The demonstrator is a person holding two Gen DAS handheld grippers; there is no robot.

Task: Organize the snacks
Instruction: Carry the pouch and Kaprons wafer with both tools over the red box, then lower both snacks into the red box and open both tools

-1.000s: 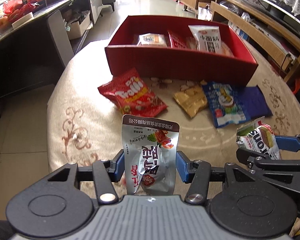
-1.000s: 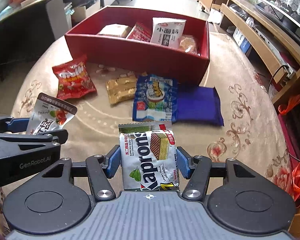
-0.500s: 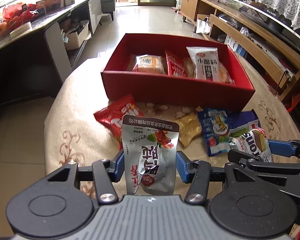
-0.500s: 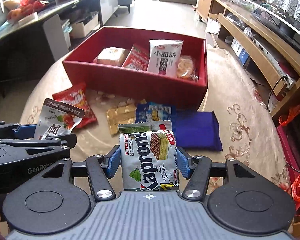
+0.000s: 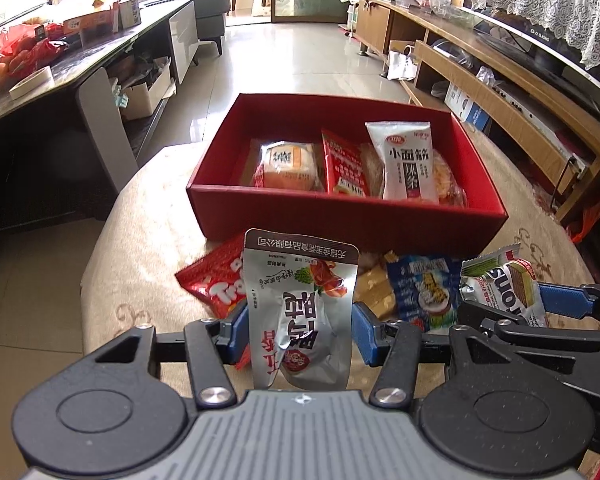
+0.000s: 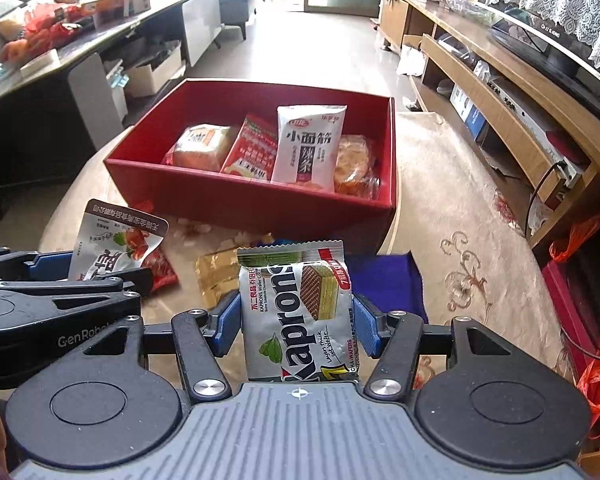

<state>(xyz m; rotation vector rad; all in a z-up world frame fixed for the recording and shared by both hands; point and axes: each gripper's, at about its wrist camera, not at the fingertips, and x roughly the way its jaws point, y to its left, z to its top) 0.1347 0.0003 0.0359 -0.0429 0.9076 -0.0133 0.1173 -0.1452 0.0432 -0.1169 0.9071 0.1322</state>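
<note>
Both claws are loaded up: left gripper (image 5: 300, 332) pinches a silver snack pouch (image 5: 300, 308) upright between its blue pads, right gripper (image 6: 298, 320) clamps a Kaprons wafer pack (image 6: 298, 312) the same way. They're held side by side above the beige cloth (image 6: 452, 208), near the red box (image 6: 260, 204), which holds four snacks. Red, gold and blue packets lie loose beside its front wall.
</note>
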